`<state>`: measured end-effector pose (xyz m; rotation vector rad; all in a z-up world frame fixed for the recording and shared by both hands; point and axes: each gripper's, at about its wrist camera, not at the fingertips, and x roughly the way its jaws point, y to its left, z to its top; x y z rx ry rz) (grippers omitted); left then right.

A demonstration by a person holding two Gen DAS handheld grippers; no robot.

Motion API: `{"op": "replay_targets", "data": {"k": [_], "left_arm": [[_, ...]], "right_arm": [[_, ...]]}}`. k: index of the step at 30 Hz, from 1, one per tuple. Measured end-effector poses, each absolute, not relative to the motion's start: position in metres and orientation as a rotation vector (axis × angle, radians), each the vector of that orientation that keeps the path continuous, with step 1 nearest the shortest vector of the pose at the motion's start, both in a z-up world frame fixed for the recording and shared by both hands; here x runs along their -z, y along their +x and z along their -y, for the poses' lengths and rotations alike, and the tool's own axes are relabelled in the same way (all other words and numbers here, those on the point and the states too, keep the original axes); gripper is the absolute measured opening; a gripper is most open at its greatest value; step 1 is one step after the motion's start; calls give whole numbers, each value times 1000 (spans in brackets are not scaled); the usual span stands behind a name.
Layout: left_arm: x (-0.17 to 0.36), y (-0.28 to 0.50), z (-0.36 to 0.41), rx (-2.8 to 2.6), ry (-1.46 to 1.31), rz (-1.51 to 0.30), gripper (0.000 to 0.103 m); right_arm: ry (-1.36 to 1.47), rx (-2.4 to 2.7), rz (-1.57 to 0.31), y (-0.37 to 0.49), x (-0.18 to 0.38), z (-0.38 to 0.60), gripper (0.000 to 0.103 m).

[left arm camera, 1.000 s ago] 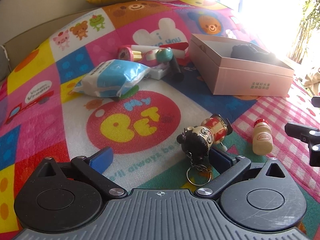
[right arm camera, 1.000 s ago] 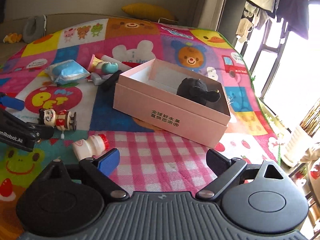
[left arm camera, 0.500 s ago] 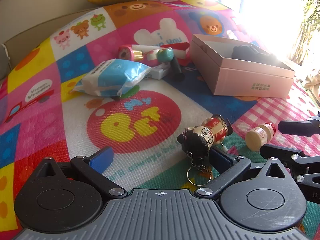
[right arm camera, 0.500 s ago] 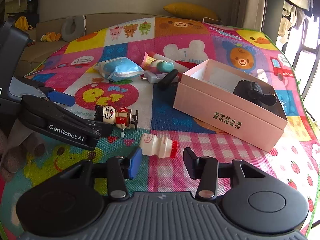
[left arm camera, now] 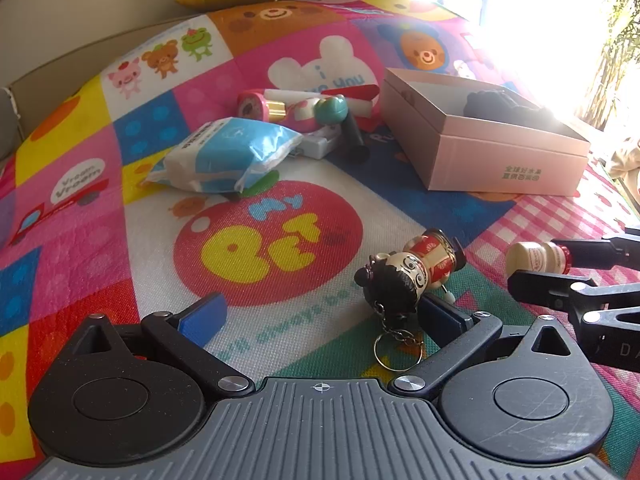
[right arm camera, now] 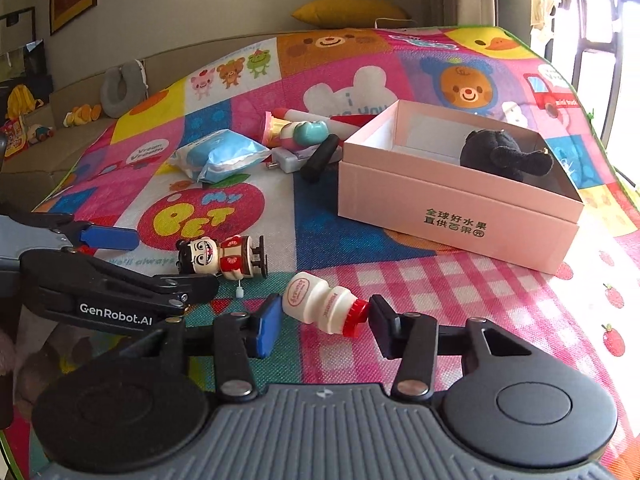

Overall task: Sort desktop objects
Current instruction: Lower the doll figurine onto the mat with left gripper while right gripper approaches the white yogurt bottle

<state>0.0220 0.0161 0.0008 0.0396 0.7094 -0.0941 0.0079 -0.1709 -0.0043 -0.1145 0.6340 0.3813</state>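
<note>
Right wrist view: right gripper [right arm camera: 322,322] sits low over the mat, its blue and black pads closed end to end on a small drink bottle [right arm camera: 320,306], one at the base and one at the red cap.
Bottle: smooth white plastic, rounded shoulders, ribbed red cap, lying on its side across the pink checked patch.
Left gripper [left arm camera: 320,316]: jaws stand wide with nothing pressed between them; one blue pad shows, and the far finger lies just beside the doll.
Doll [left arm camera: 412,270]: glossy painted keychain figure, round black-haired head, red barrel body, thin metal chain and ring [left arm camera: 398,346] trailing toward the left gripper.
Play mat [left arm camera: 100,208]: woven, slightly grainy fabric in bright cartoon squares, covering the whole surface.
Box [right arm camera: 460,216]: matte pink card, rectangular, open-topped, crisp edges, dark printed characters on the near wall; it stands beyond the bottle.
Inside the box: a fuzzy black plush toy [right arm camera: 504,156] at the right end, the left end bare white.
Clutter: crinkly blue and white tissue pack [left arm camera: 228,156], then a tight heap of cylinders and a black tube [left arm camera: 354,136] beside the box's left end.
Open room: bare mat lies between the doll and the tissue pack, and the checked strip in front of the box.
</note>
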Motion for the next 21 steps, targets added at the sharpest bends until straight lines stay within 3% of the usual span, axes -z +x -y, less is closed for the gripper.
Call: {"op": "replay_targets", "data": {"k": [11, 21], "left_arm": [[-17, 5, 5, 284, -60, -764, 103], [-5, 59, 45, 347, 49, -718, 103]], "right_arm": [[-21, -159, -616, 16, 8, 234, 47], [37, -105, -622, 24, 9, 257, 47]]}}
